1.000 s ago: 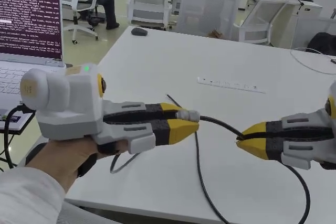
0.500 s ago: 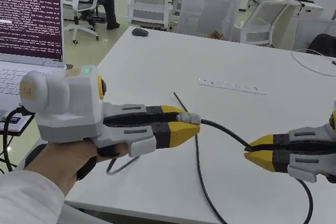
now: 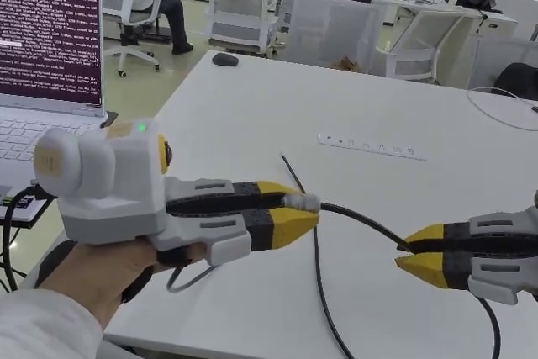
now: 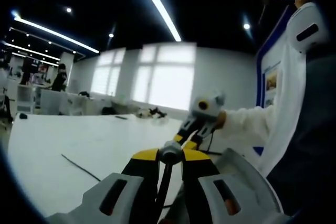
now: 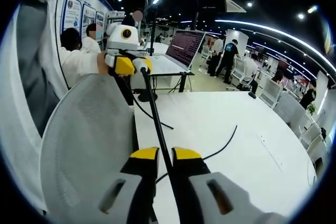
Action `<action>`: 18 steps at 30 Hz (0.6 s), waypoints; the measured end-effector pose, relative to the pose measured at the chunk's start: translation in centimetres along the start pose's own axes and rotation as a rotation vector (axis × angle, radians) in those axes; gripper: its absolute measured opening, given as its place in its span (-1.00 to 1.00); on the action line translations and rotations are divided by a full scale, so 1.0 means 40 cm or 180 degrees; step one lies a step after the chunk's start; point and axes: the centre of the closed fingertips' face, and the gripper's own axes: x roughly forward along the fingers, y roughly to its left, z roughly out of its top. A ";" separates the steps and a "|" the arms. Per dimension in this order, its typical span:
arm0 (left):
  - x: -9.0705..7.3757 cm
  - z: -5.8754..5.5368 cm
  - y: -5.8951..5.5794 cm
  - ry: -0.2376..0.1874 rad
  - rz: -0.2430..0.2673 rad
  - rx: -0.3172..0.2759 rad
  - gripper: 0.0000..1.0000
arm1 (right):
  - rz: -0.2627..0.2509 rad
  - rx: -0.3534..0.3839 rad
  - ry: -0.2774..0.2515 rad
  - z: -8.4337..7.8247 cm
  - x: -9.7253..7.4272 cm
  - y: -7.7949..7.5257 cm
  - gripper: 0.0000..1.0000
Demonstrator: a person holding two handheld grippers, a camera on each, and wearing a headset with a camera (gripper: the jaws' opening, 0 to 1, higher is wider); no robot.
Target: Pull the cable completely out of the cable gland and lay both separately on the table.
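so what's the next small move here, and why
Probably pull the right gripper straight away from the left gripper: it is shut on the cable, which runs into the cable gland clamped by the left one.

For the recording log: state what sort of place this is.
Probably an open-plan office: a laptop showing terminal text, mesh office chairs, and a large white table.

Bare tabletop (image 3: 252,115) ahead, laptop (image 3: 50,39) crowding the left, cable (image 3: 320,283) slack trailing underneath, chairs (image 3: 319,27) beyond
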 end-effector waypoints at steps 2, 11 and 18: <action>0.000 0.000 0.001 -0.0006 0.0007 -0.0004 -0.67 | -0.0009 -0.0019 -0.0028 0.013 -0.001 -0.002 -0.77; 0.003 -0.004 0.000 0.0015 -0.0007 -0.0024 -0.67 | 0.0116 -0.0344 -0.0270 0.124 0.038 0.014 -0.75; 0.003 -0.007 0.001 0.0035 0.0005 -0.0024 -0.67 | 0.0312 -0.0620 -0.0457 0.203 0.077 0.065 -0.75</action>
